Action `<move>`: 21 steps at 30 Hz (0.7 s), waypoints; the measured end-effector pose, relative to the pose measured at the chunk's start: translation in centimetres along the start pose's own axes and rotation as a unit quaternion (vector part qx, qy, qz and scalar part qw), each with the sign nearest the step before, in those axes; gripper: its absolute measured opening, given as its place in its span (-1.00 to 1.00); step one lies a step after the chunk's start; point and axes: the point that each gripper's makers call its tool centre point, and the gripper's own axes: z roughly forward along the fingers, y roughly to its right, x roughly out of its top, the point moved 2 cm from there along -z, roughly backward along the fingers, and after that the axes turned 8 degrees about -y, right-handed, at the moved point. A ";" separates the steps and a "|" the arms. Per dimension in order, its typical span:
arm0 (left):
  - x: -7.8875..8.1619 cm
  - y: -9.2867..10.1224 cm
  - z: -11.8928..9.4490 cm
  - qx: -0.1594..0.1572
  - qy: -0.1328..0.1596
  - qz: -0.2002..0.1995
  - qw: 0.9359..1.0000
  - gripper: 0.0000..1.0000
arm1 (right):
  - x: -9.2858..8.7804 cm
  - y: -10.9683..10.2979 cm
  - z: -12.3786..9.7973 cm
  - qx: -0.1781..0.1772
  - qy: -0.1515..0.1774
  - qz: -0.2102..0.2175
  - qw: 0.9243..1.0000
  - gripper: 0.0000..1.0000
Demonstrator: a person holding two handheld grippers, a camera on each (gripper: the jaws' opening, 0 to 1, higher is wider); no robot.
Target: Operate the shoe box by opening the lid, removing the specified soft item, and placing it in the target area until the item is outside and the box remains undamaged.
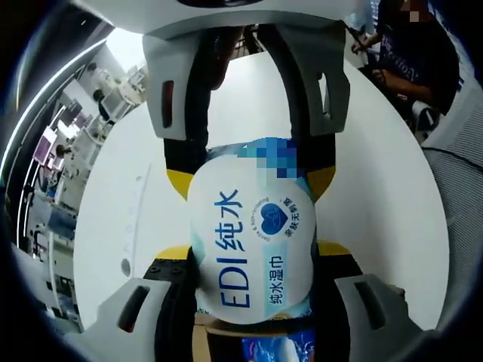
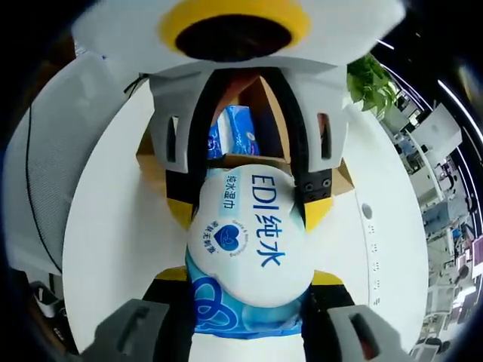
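While your left gripper (image 1: 253,302) and right gripper (image 2: 245,317) faced each other, both sets of fingers pinched the wet-wipes pack (image 1: 253,241) above the white table (image 1: 377,188).

A white round table (image 2: 113,249) carries an open cardboard shoe box (image 2: 155,162) — blue packs inside.

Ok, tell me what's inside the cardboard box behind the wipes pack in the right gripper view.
Inside the cardboard box, a blue-and-white packet stands upright. The wet wipes pack and the other tool cover the rest of the interior.
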 end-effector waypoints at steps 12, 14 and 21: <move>-0.3 0.1 1.3 -0.008 -0.006 -0.002 1.000 0.21 | -0.6 0.0 1.3 0.010 0.005 0.003 1.000 0.08; -0.3 0.2 1.3 -0.008 -0.007 -0.002 1.000 0.21 | -0.7 0.0 1.5 0.011 0.005 0.001 1.000 0.08; -0.6 0.1 1.9 -0.003 -0.011 -0.008 1.000 0.20 | -0.9 0.2 2.2 0.014 0.004 -0.005 1.000 0.09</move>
